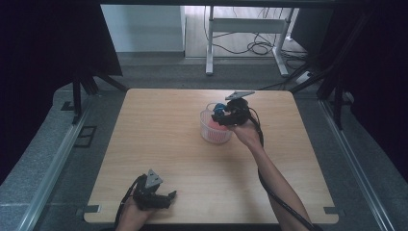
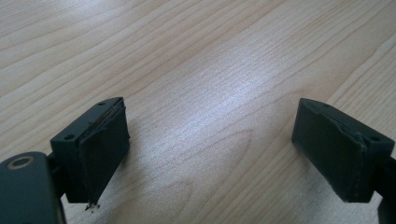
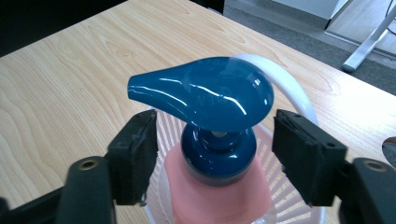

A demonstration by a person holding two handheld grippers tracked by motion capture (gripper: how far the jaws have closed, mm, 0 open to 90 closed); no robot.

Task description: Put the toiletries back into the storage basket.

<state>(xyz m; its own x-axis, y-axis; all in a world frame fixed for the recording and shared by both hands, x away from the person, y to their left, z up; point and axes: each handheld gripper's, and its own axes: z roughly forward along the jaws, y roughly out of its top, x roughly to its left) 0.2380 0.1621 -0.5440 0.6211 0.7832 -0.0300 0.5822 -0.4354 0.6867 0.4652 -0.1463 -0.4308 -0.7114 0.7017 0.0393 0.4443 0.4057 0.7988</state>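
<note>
A pink bottle (image 3: 219, 196) with a glossy blue pump head (image 3: 205, 93) stands upright in a white slatted basket (image 3: 289, 88). My right gripper (image 3: 215, 154) is open, with one jaw on each side of the blue collar below the pump head. A small gap shows on both sides, so neither jaw touches it. From above, the basket (image 1: 208, 132) sits right of the table's middle, with the right gripper (image 1: 222, 115) over it at the blue pump head (image 1: 220, 108). My left gripper (image 1: 169, 196) is open near the front left edge, and its jaws (image 2: 210, 149) hold nothing over bare wood.
The light wooden table (image 1: 159, 144) is ringed by grey floor and dark curtains. A white desk frame (image 1: 245, 29) with cables stands behind it. The right gripper's cable trails along the forearm to the front edge.
</note>
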